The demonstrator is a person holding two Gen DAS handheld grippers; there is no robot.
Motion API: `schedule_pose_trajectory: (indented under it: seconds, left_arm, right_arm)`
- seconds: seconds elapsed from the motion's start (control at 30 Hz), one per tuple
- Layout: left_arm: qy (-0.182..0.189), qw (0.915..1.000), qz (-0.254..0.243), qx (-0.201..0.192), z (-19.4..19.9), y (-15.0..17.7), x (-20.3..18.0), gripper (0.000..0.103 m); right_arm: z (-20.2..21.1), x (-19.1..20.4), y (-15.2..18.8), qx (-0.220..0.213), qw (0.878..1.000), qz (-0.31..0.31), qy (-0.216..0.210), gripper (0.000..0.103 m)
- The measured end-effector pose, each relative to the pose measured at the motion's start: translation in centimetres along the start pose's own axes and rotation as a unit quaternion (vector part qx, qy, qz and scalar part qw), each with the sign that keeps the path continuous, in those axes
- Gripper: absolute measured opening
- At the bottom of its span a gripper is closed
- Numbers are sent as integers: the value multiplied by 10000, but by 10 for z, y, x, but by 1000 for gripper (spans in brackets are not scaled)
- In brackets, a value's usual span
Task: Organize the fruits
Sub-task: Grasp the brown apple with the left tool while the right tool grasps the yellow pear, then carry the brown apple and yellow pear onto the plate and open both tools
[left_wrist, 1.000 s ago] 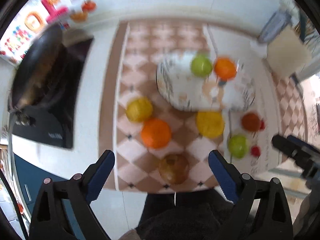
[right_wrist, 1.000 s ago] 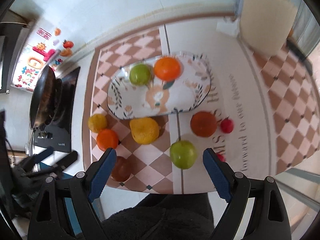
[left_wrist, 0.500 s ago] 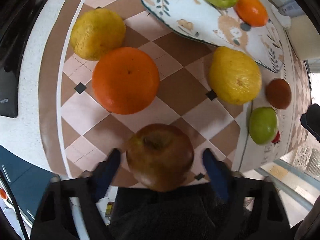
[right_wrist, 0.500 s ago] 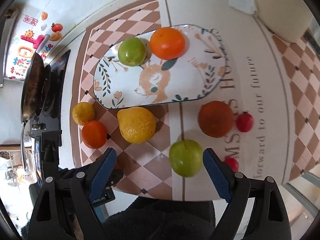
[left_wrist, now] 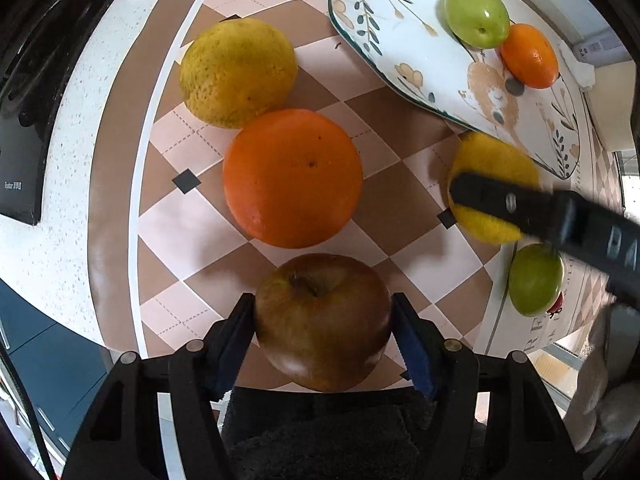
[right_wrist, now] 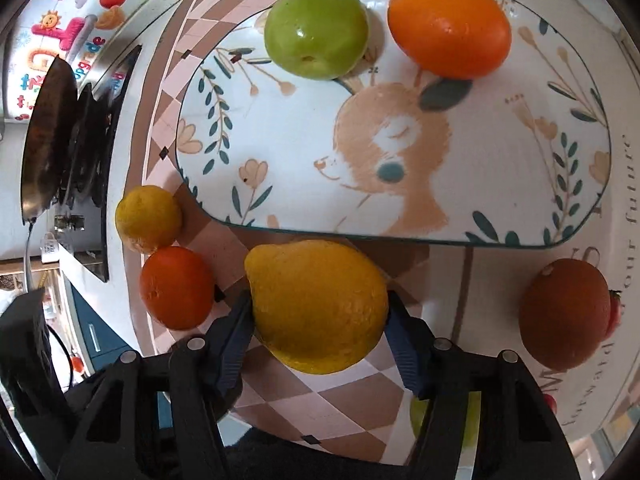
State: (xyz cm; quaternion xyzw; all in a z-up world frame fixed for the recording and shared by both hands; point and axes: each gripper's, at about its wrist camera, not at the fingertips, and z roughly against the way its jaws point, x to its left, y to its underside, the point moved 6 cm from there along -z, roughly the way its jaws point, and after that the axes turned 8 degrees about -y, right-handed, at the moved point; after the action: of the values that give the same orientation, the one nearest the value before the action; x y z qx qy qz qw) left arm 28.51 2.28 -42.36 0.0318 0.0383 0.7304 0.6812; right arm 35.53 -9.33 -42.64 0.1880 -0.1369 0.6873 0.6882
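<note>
On the checked mat [left_wrist: 412,196], going left to right in the left wrist view: one rough yellow-green citrus [left_wrist: 238,72] at about ten o'clock, one large orange [left_wrist: 292,178] at the centre just touching it, and one brown-red apple [left_wrist: 322,320] at six o'clock. The left gripper [left_wrist: 323,330] has its jaws about half open, with both blue pads pressed against the apple's sides, so it has hold of the apple, which sits on the mat.

Further right, at three o'clock, lies one yellow lemon [left_wrist: 490,160], partly crossed by the dark body of the right gripper. Below it, at four o'clock, sits one green fruit [left_wrist: 534,280] with a small red fruit [left_wrist: 557,305] peeking out behind.

The deer-print plate [left_wrist: 404,32] lies at one o'clock and carries two pieces: one green fruit [left_wrist: 476,14] and one small orange [left_wrist: 528,56], close together.

In the right wrist view, the right gripper [right_wrist: 318,330] is closing its jaws on the lemon; both pads already touch its sides, with the lemon resting on the mat at six o'clock, just below the plate's near rim. At four o'clock sits one brown round fruit [right_wrist: 564,314], a red one just behind it. At nine o'clock a black pan [right_wrist: 48,136] stands on the stove.
</note>
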Motion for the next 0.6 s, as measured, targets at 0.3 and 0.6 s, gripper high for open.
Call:
schedule_pose_trajectory:
  seconds: [0.3, 0.6]
  left_arm:
    - [69, 9999, -86, 129, -13, -3, 3, 65]
    - [-12, 9996, -267, -67, 3, -7, -11, 64]
  right_arm:
    - [-2, 0, 15, 360, 9993, 49, 15, 65]
    - [2, -1, 14, 230, 9996, -43, -154, 65]
